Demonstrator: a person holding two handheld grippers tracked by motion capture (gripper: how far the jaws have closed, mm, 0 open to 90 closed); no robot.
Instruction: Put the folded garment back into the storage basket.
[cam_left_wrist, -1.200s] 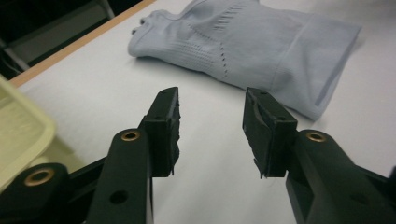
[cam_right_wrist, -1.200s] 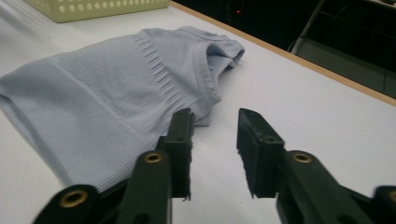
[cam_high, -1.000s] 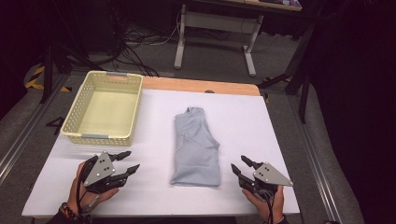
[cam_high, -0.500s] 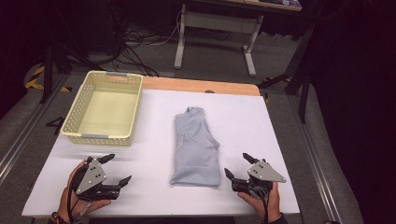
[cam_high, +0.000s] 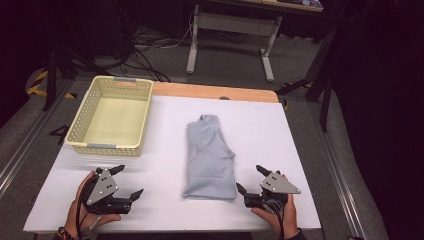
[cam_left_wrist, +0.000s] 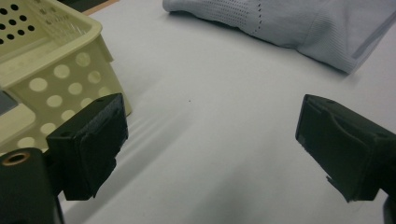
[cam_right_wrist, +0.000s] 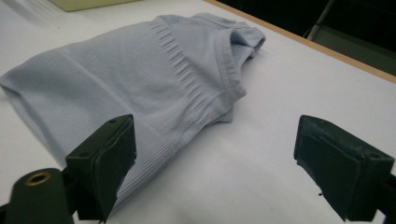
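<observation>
A light blue knitted top (cam_high: 210, 155) lies folded lengthwise in the middle of the white table. My left gripper (cam_high: 129, 180) rests near the front edge, left of the top and just in front of the basket. Its jaws have just been opening and now stand wide, with only bare tabletop between them (cam_left_wrist: 212, 140). My right gripper (cam_high: 248, 177) sits by the top's near right corner. Its jaws have also just been opening and are spread wide, with nothing between them (cam_right_wrist: 215, 158). The top (cam_right_wrist: 140, 84) lies just ahead of its left jaw, apart from it.
A pale yellow perforated basket (cam_high: 107, 147) stands at the back left, close ahead of the left gripper (cam_left_wrist: 56, 70). The table's wooden far edge (cam_high: 215, 92) shows beyond the white cover. Metal rails run along both sides; cables and desk legs lie on the floor behind.
Both grippers' jaws have spread wider apart. The left hand has slid slightly toward the near edge. The top and basket have not moved.
</observation>
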